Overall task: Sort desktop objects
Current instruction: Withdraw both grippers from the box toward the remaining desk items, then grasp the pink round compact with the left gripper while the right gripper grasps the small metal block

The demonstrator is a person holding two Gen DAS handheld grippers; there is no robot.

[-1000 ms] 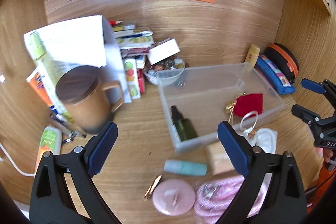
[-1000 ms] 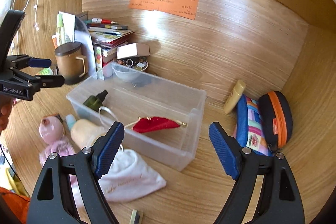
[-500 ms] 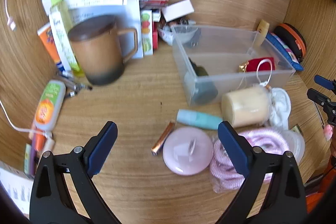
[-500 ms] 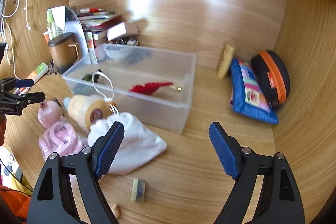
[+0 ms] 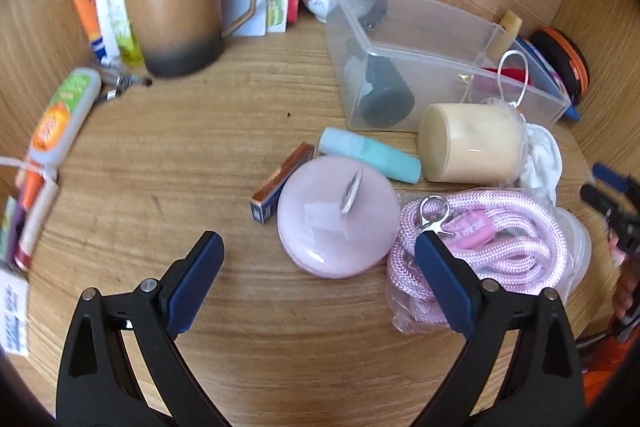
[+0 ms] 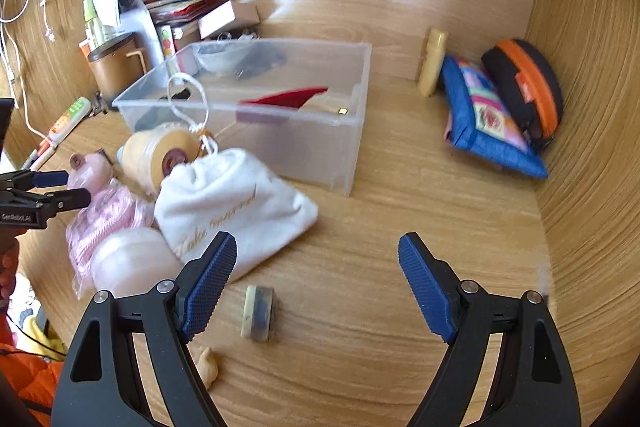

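Note:
A clear plastic bin (image 5: 432,27) (image 6: 352,131) stands on the wooden desk with a dark bottle (image 5: 384,95) and a red pouch (image 6: 288,97) inside. In front of it lie a round pink compact (image 5: 336,219), a teal tube (image 5: 372,155), a cream candle jar (image 5: 468,143), a bagged pink rope (image 5: 500,243) and a slim copper stick (image 5: 280,183). My left gripper (image 5: 316,267) hangs open just above the compact, nothing between its fingers. My right gripper (image 6: 316,279) is open over bare desk, beside a white drawstring bag (image 6: 236,203) and a small eraser (image 6: 258,313).
A brown mug (image 5: 176,19), tubes (image 5: 60,115) and stacked books (image 6: 180,3) crowd the back left. A blue pouch (image 6: 484,115), an orange-striped case (image 6: 528,87) and a yellow bottle (image 6: 432,67) sit at the back right. Wooden walls close in the desk on both sides.
Both grippers have sunk toward the desk and tilted further down. The compact and rope now lie closer under my left gripper; the white bag and eraser are closer to my right one.

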